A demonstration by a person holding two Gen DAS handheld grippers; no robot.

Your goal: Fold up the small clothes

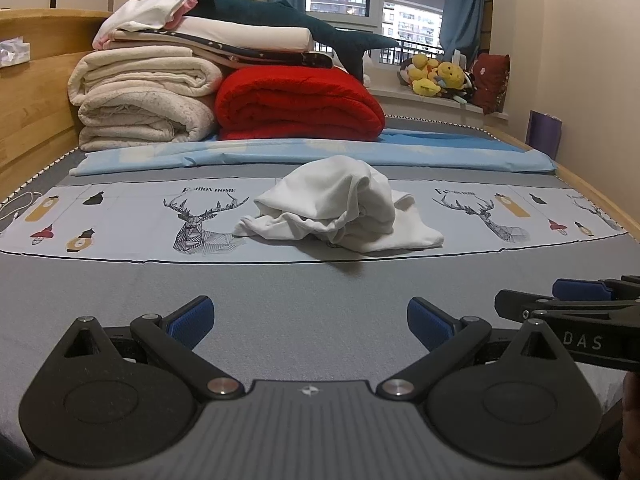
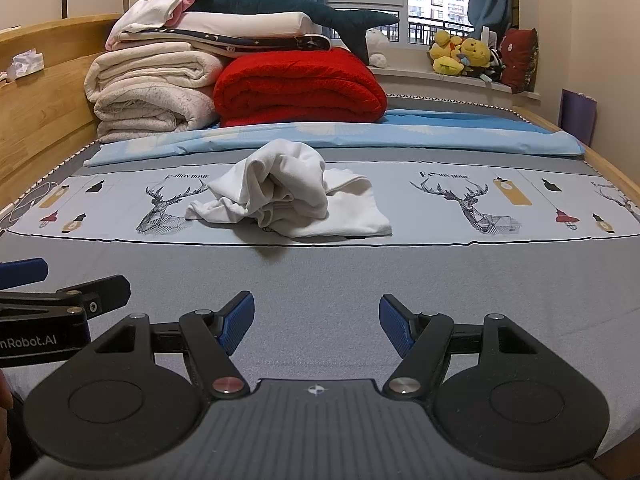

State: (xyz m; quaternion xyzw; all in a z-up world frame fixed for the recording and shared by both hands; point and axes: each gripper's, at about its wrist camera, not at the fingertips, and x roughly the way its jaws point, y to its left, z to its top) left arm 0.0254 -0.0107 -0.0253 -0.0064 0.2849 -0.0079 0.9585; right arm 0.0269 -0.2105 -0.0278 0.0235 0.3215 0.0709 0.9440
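A crumpled white garment lies in a heap on the deer-print cloth in the middle of the bed; it also shows in the right wrist view. My left gripper is open and empty, low over the grey sheet, well short of the garment. My right gripper is open and empty, also short of it. The right gripper shows at the right edge of the left wrist view; the left gripper shows at the left edge of the right wrist view.
Folded cream blankets and a red quilt are stacked at the head of the bed, with a plush shark on top. A blue sheet lies behind the garment. A wooden bed frame runs along the left. Plush toys sit on the windowsill.
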